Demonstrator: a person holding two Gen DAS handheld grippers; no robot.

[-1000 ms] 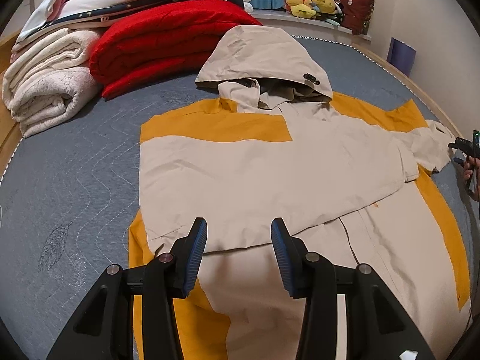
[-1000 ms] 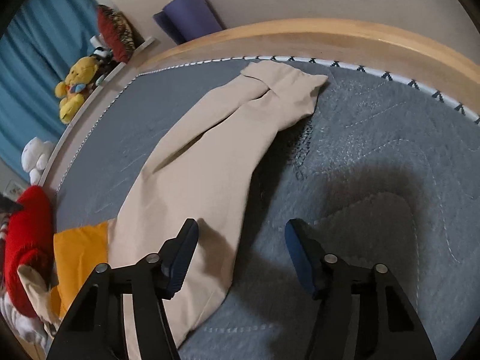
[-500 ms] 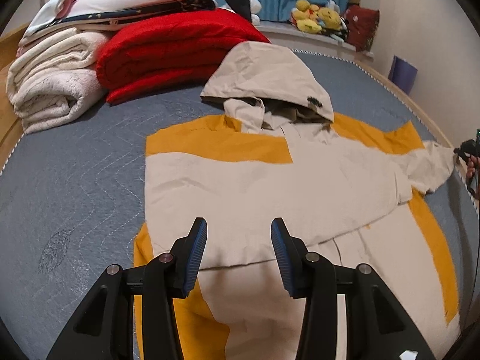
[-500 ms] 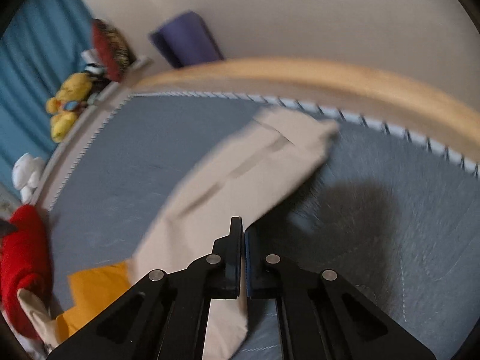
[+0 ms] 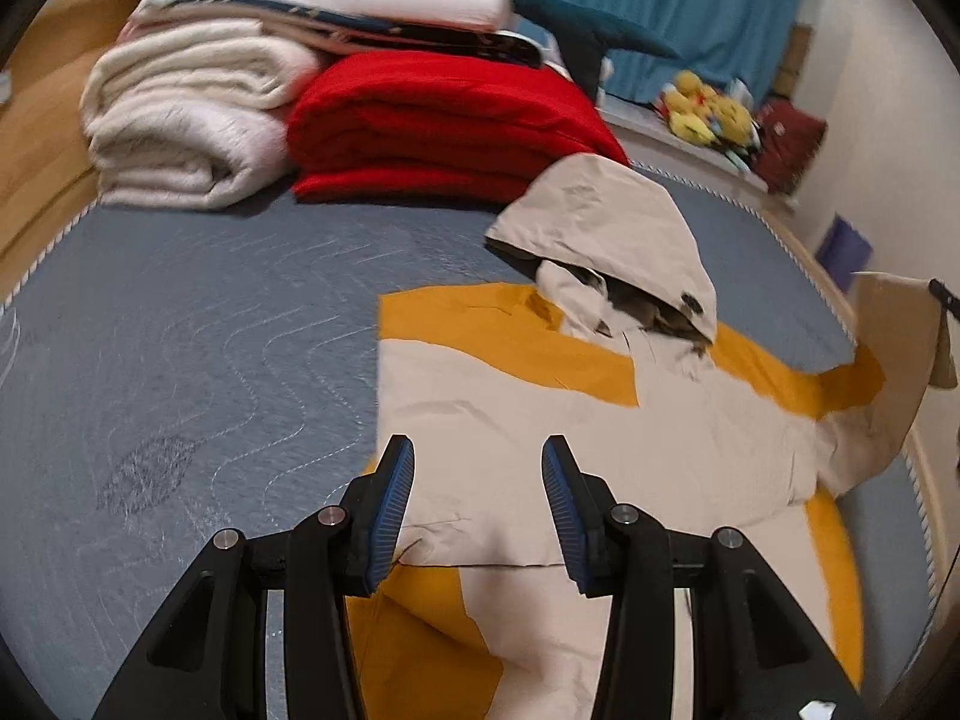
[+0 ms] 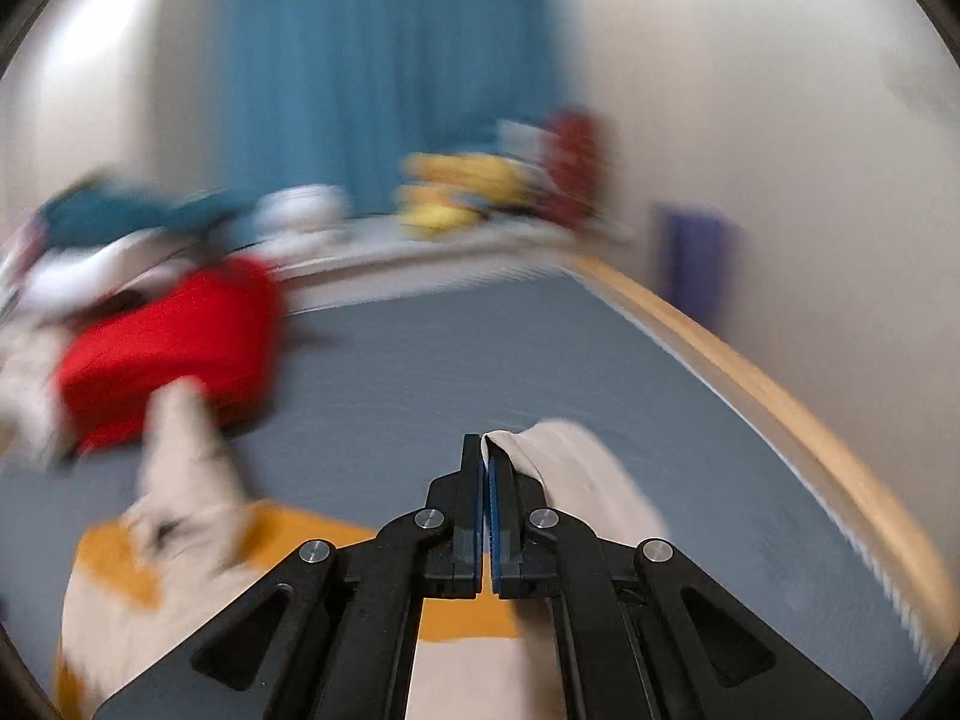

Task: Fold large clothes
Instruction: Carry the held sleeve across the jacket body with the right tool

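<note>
A beige and orange hooded jacket [image 5: 540, 420] lies flat on the grey-blue mattress [image 5: 180, 330], its hood [image 5: 606, 222] pointing to the far side. Its left sleeve is folded across the chest. My left gripper [image 5: 477, 504] is open and empty, hovering over the jacket's lower left part. My right gripper [image 6: 485, 468] is shut on the beige right sleeve [image 6: 576, 468] and holds it lifted above the mattress; the raised sleeve also shows at the right edge of the left wrist view [image 5: 894, 348]. The right wrist view is blurred by motion.
Folded red [image 5: 438, 120] and cream [image 5: 186, 120] blankets with pillows are stacked at the head of the bed. Plush toys [image 5: 708, 114] sit on a ledge before a blue curtain [image 5: 660, 0]. The wooden bed rim [image 6: 768, 396] and wall run along the right.
My right gripper closed on the right sleeve's end and lifted it up off the mattress, swinging toward the jacket. My left gripper stayed open and tilted up slightly over the jacket.
</note>
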